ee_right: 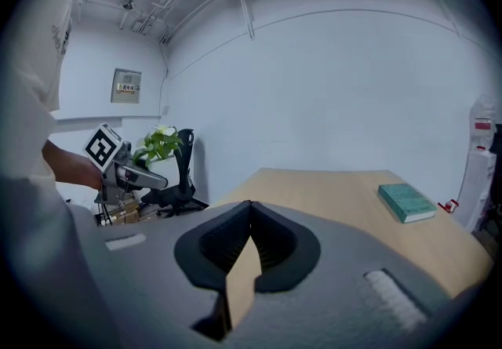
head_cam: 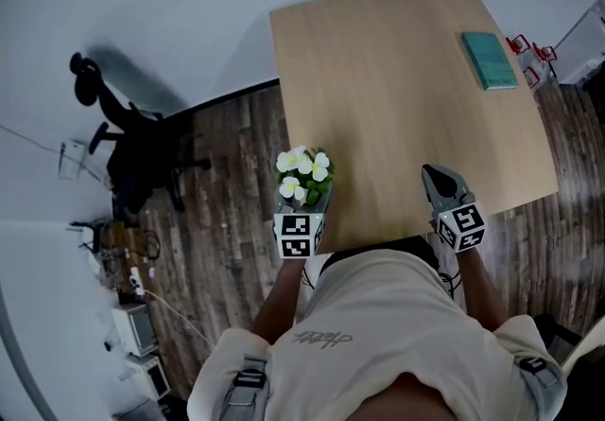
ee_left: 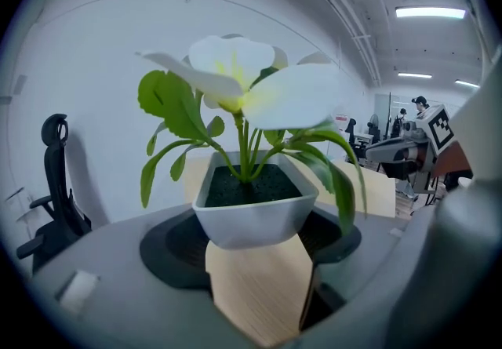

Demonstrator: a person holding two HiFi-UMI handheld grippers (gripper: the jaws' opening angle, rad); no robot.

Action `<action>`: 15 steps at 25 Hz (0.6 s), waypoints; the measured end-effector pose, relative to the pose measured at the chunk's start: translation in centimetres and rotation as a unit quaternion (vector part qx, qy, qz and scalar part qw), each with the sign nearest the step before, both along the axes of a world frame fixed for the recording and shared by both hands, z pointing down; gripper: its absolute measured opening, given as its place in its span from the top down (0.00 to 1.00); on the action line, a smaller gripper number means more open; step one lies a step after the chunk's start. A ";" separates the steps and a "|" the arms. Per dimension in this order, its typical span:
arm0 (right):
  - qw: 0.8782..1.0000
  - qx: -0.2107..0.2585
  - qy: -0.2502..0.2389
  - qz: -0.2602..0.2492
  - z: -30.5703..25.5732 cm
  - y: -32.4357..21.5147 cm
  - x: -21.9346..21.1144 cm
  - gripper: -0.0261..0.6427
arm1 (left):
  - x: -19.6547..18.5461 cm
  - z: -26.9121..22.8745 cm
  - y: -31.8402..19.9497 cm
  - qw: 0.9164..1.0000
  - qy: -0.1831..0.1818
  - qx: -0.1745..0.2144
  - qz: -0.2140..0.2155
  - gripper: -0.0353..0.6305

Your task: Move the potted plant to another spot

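Note:
The potted plant (head_cam: 304, 173), white flowers and green leaves in a small white pot (ee_left: 255, 210), hangs off the table (head_cam: 406, 78) near its front left corner. My left gripper (head_cam: 303, 200) is shut on the pot, one jaw against each side; in the left gripper view the wood shows beneath the pot. The right gripper view catches the plant (ee_right: 161, 143) and the left gripper (ee_right: 133, 175) raised at the left. My right gripper (head_cam: 430, 170) hovers over the table's front edge, shut with its tips (ee_right: 249, 205) meeting and nothing between them.
A teal book (head_cam: 489, 60) lies at the table's far right. A black office chair (head_cam: 142, 154) stands on the wooden floor to the left, with boxes and cables (head_cam: 132, 277) along the wall. The person's torso fills the bottom of the head view.

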State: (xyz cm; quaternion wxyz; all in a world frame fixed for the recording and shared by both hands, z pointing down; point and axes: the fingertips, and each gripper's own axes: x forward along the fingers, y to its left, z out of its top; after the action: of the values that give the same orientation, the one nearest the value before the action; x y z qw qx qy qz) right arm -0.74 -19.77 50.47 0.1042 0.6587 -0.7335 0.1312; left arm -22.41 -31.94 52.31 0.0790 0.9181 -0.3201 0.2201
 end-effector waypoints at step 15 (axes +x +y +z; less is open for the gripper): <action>0.999 -0.025 0.005 0.030 1.0 1.8 0.3 0.96 | 1.7 -0.5 -0.2 0.999 0.023 0.010 0.028 0.41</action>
State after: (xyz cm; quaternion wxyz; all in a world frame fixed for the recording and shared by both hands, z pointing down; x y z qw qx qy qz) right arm -0.42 -17.94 51.45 0.1203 0.6782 -0.7095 0.1493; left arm -20.73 -32.13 51.82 0.0714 0.9322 -0.2948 0.1976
